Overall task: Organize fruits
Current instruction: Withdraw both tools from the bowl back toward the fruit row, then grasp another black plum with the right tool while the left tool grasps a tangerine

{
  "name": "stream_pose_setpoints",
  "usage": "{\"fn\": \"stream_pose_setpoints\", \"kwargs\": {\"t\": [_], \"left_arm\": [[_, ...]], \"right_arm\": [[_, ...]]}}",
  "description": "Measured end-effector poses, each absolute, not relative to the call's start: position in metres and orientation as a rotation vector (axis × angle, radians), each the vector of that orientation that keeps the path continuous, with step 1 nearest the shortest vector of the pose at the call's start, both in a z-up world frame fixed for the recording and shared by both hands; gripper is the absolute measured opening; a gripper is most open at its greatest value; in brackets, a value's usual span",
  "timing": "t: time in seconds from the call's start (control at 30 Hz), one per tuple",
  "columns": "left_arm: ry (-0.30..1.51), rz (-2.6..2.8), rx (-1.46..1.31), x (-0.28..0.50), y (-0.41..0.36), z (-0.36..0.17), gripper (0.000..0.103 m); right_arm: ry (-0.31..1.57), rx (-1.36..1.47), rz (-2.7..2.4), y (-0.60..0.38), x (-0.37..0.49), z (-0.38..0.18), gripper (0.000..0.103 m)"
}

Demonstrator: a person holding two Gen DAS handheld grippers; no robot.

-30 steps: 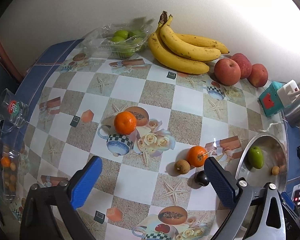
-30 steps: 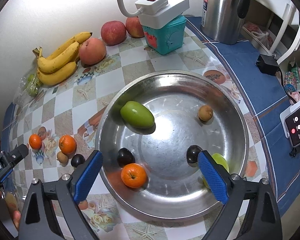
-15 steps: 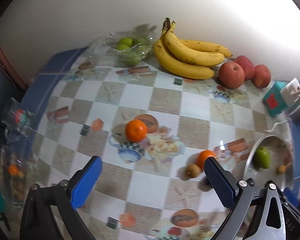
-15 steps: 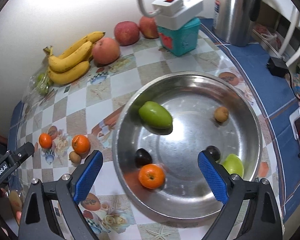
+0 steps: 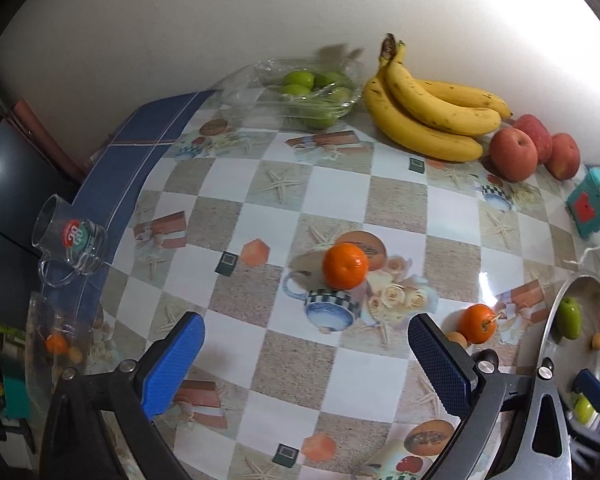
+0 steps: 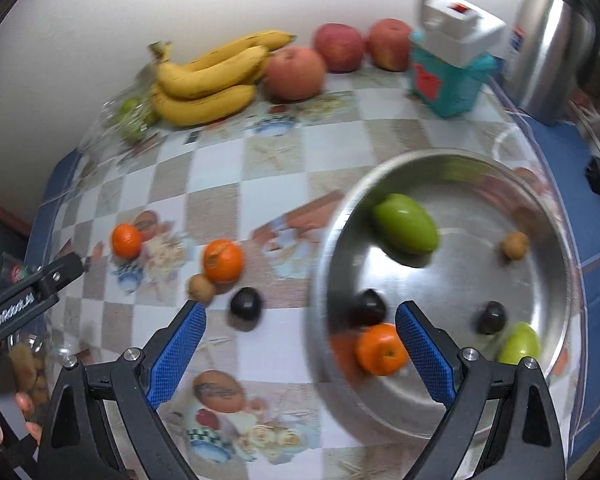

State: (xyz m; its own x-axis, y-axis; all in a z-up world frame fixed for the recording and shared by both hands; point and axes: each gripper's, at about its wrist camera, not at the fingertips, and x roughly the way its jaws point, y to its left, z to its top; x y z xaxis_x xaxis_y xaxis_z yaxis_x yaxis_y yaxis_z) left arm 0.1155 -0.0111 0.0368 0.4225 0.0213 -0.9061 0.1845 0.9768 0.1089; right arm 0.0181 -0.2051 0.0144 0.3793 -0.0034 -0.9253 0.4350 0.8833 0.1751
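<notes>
A steel bowl (image 6: 548, 216) holds two green mangoes (image 6: 405, 224), an orange (image 6: 381, 348), two dark plums and a small brown fruit. On the checked tablecloth lie two oranges (image 5: 345, 265) (image 6: 222, 261), a brown fruit (image 6: 201, 287) and a dark plum (image 6: 246, 304). My left gripper (image 5: 306, 360) hovers open above the cloth, the nearer orange just beyond it. My right gripper (image 6: 300, 350) is open over the bowl's left rim, with nothing between its fingers.
Bananas (image 5: 428, 116), three apples (image 5: 514, 154) and a clear box of limes (image 5: 312, 88) line the back wall. A teal box with a power strip (image 6: 452, 68) and a steel kettle (image 6: 552, 40) stand at right. A glass mug (image 5: 70, 240) sits at the left edge.
The right gripper has swung left, from over the bowl's middle to its left rim. The left gripper has drawn back and left, so the orange sits nearer its centre. Both stay open.
</notes>
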Motion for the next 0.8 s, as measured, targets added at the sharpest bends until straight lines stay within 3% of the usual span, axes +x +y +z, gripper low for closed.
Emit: {"fn": "stream_pose_setpoints", "kwargs": {"t": [0.63,0.8], "left_arm": [[1.196,-0.143,0.119,0.137,0.008,0.023,0.103],[1.215,-0.172,0.135,0.139,0.0,0.014,0.103]], "right_arm": [[1.12,0.423,-0.182,-0.177,0.043,0.014,0.095],[1.117,0.407,-0.189,-0.178,0.044,0.011,0.077]]}}
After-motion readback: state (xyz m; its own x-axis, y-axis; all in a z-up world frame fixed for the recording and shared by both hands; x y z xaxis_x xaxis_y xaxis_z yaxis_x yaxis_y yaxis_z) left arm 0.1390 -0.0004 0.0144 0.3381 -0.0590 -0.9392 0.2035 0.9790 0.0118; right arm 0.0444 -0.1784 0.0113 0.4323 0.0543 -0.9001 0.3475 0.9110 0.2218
